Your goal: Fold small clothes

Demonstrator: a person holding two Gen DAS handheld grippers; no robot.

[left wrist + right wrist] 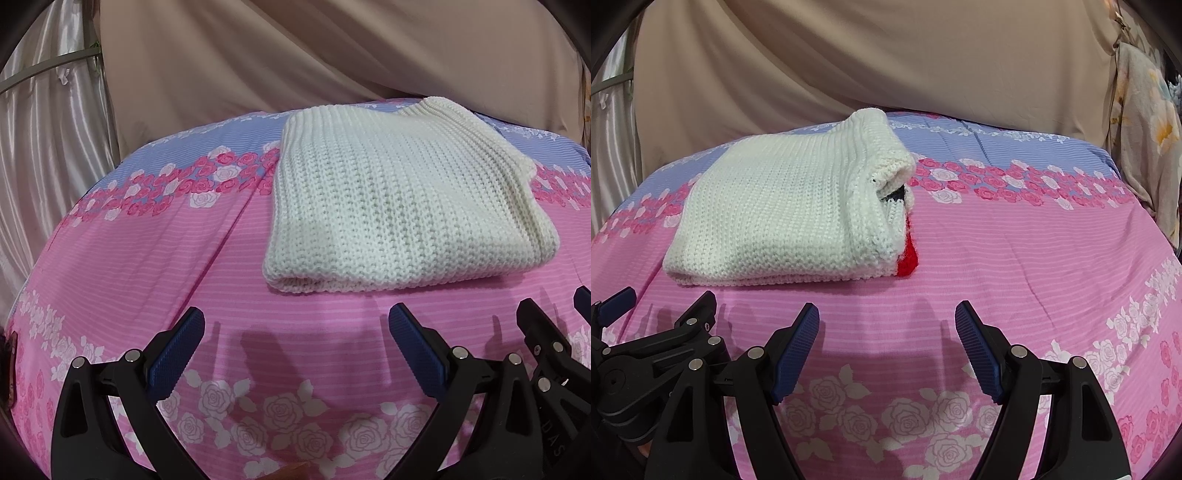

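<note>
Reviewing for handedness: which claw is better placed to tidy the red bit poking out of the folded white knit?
Right. The red bit sticks out on the white knit side facing the right claw; the left view hides it.

A bedsheet (110, 258) covers the surface, pink with fine stripes, bands of white and pink roses, and a pale blue strip at the far edge. Behind it hangs a beige drape (295, 55). A shiny satin curtain (48, 129) hangs at left, and a floral cloth (1145, 129) at right.
</note>
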